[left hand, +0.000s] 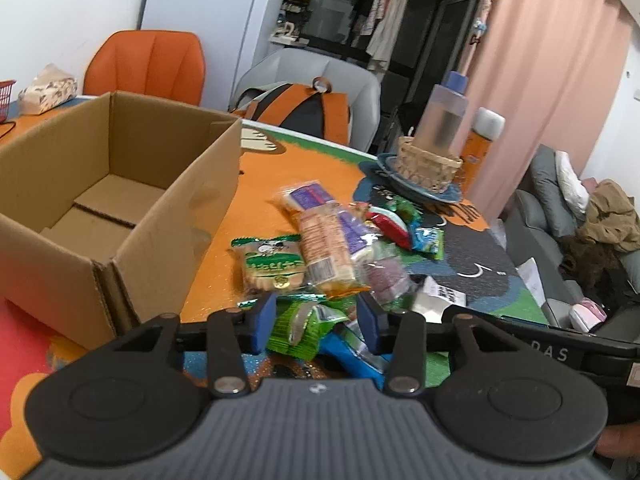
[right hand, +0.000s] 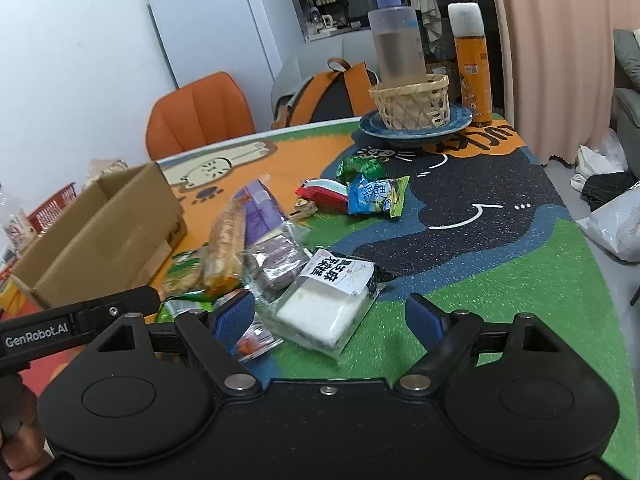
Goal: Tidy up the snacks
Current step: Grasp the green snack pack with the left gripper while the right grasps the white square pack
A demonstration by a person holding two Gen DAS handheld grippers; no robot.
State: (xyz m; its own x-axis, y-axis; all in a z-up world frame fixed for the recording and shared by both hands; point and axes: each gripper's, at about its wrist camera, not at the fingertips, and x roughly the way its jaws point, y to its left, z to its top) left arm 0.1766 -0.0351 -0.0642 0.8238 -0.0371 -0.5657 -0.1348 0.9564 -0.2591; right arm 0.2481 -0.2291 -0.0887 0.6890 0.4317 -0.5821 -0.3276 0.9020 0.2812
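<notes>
- The left gripper has its blue pads partly drawn together around a green snack packet that lies between them; whether the pads actually press on it cannot be told
- Under that packet a blue wrapper shows, and just beyond the fingertips sits the heap of snacks: a green biscuit pack, a long cracker pack lying across it, and a purple-wrapped cake
- To the left of the heap stands an open cardboard box, its inside bare, resting on the cartoon-printed table mat
- The right gripper stands wide, its pads either side of a clear-wrapped white cake with a black-and-white label, neither pad touching it
- The other gripper's black arm crosses the lower left of the right wrist view, a hand at the edge below it
- Further out on the mat lie a red packet, a blue-and-green packet and a green foil one, apart from the main heap
- At the far end a woven basket holding a clear bottle sits on a blue plate, with an orange flask just beside it
- An orange chair and a backpack stand behind the table
</notes>
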